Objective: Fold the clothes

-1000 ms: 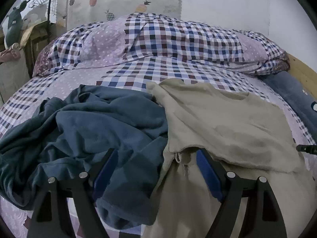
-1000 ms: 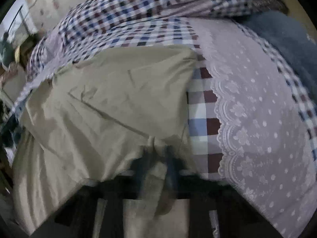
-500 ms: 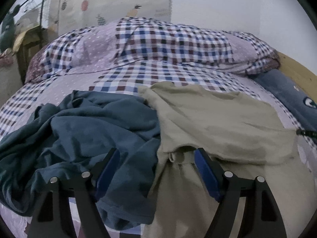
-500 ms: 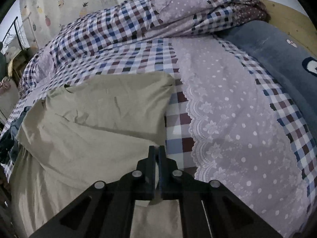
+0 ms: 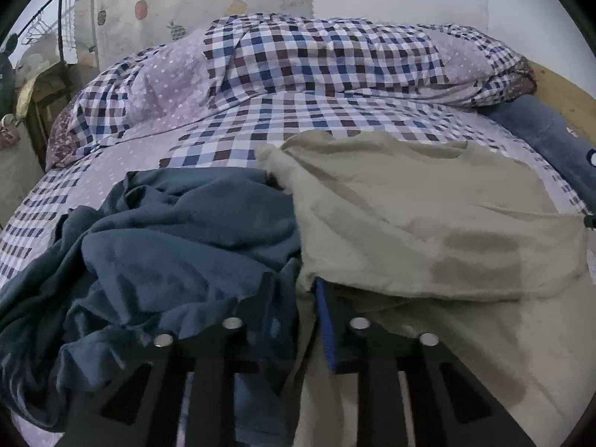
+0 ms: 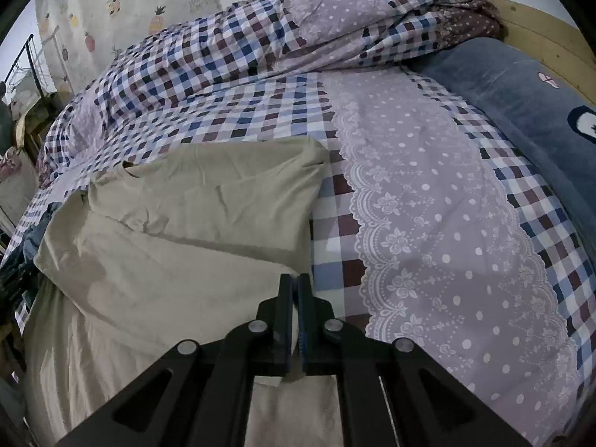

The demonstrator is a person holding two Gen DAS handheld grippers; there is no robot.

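The beige shirt (image 6: pixel 193 223) is lying on the bed (image 6: pixel 428 186), half folded, beside the blue garment (image 5: pixel 178 246). The right tongs (image 6: pixel 296 290) are pinching its edge tight. The left tongs (image 5: pixel 294 290) are nearly closing on its other edge. Both should be pulling evenly.

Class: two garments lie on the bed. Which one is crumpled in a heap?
The dark teal garment, bunched left of the beige garment, which is spread flat.
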